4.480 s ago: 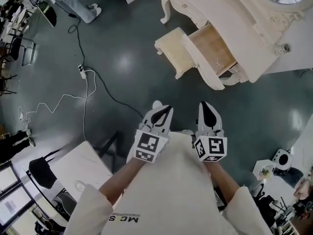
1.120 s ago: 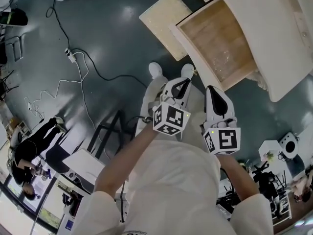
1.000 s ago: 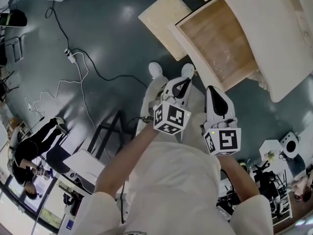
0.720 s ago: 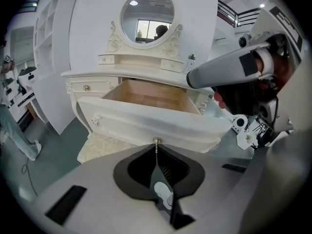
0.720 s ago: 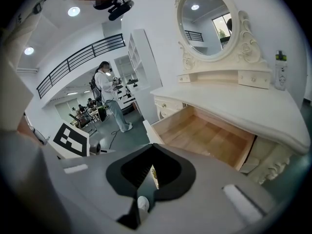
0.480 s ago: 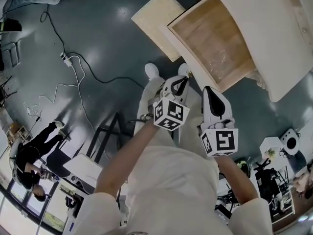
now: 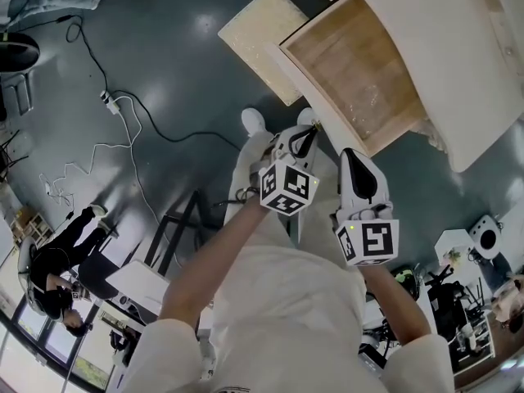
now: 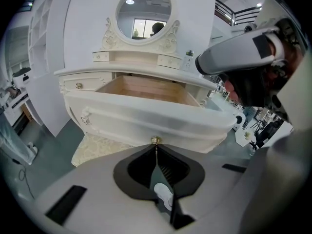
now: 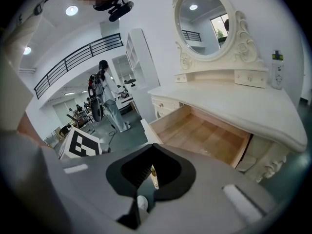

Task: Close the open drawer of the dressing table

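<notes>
One cream drawer (image 7: 352, 64), wood-lined, stands pulled out.

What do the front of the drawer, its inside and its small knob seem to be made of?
Drawer front: probably wood under cream paint, smooth and satin; no grain shows.
Drawer inside: bare light wood or plywood, matte; grain lines show.
Knob: seems to be metal, brass-coloured, with a small shine.
</notes>
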The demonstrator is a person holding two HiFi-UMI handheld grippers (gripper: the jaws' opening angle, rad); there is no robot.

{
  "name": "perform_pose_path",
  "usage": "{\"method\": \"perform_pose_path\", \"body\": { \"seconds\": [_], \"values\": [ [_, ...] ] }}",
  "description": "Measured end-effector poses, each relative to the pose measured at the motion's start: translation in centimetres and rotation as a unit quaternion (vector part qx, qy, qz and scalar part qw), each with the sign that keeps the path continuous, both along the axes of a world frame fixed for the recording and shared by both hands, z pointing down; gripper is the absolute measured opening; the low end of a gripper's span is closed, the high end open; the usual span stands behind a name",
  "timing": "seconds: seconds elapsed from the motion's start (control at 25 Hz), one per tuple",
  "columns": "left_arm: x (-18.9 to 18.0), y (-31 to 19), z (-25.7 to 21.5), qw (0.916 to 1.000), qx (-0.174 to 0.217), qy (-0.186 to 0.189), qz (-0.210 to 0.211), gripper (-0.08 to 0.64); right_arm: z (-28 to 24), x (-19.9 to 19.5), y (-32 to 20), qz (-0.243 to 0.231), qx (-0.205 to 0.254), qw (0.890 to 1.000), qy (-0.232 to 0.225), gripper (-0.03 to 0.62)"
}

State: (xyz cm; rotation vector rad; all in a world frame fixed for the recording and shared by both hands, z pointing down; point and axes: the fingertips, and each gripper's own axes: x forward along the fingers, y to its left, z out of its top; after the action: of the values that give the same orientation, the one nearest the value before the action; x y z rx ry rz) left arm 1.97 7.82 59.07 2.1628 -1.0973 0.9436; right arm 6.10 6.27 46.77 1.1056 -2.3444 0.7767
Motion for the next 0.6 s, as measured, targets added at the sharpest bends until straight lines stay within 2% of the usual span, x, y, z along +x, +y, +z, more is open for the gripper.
{"method": "perform_pose_path", "body": {
  "seconds": [0.6],
  "values": [
    [1.3,-1.7,0.2,0.9998,0.011,0.009,0.017,0.011,-0.7,-0.1,-1.0,0.005,0.002,1.0,-0.012,0.0]
  ]
}}
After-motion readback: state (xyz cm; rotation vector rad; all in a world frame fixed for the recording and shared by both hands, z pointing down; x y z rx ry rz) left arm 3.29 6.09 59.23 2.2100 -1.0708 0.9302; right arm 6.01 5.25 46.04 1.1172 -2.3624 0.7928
